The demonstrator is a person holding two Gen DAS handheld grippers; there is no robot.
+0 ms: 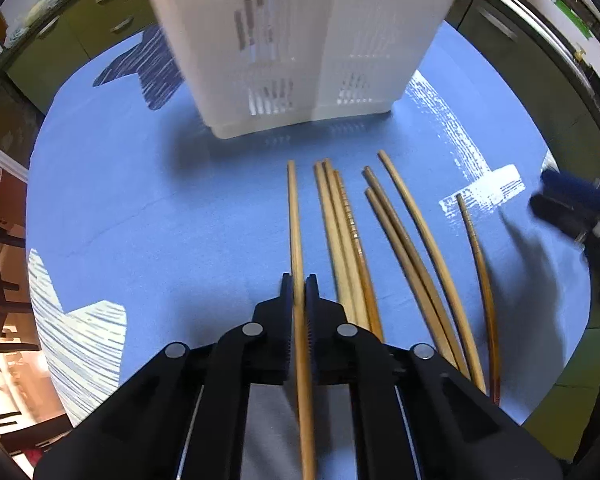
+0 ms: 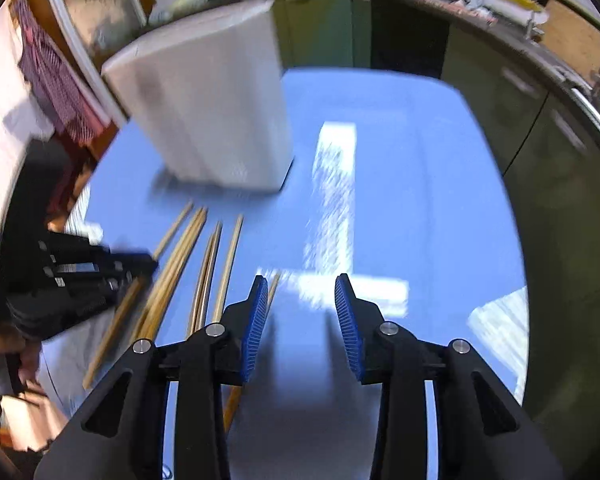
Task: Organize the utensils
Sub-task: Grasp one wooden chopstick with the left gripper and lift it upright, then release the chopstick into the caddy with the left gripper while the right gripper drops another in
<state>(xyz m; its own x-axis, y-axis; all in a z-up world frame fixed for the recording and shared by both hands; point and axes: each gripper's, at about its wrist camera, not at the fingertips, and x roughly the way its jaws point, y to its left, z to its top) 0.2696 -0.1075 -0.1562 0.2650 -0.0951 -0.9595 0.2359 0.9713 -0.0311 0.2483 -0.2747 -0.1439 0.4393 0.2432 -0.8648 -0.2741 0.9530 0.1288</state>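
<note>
No readable writing or brand showing anywhere. Left tongs (image 1: 300, 286) are clenching on one wooden chopstick (image 1: 295, 216), pads pressing both sides; it's lying on the blue table (image 1: 140, 208), tip pointing twd the white slotted basket (image 1: 300, 60). Other chopsticks (image 1: 380, 248) are lying just right of it. Right tongs (image 2: 301, 300) are standing partly open w/ nothing between, hovering right of the chopstick row.
</note>
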